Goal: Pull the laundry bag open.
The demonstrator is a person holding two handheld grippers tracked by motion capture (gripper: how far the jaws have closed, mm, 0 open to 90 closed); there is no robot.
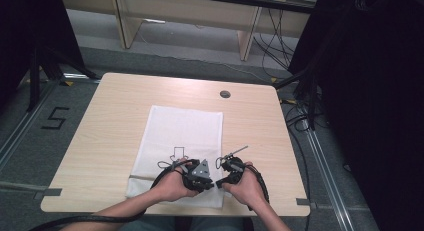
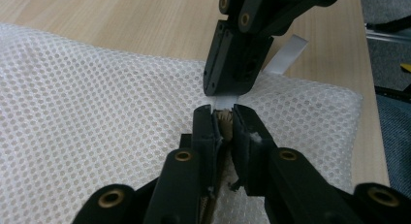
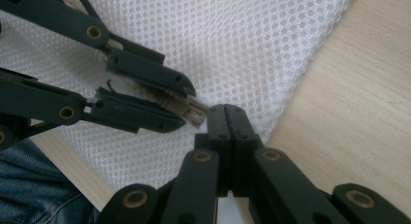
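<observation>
A white mesh bag (image 1: 182, 136) lies flat on the wooden table (image 1: 110, 121), and both grippers meet at its near right corner. My left gripper (image 2: 224, 118) is shut on a small beige ridged piece (image 2: 224, 116) at the bag's edge, which looks like a zipper part. In the right gripper view the same beige piece (image 3: 191, 110) sticks out between the left gripper's fingertips (image 3: 165, 78). My right gripper (image 3: 228, 118) is shut, tip to tip with the left one. In the left gripper view it comes down from above, clamped on a white fabric tab (image 2: 286, 54) of the bag.
A round cable hole (image 1: 225, 94) sits near the table's far edge. The front edge runs just under both hands (image 1: 240, 188). Dark stands and cables flank the table, with wooden furniture behind. Blue jeans (image 3: 29, 190) show below the table edge.
</observation>
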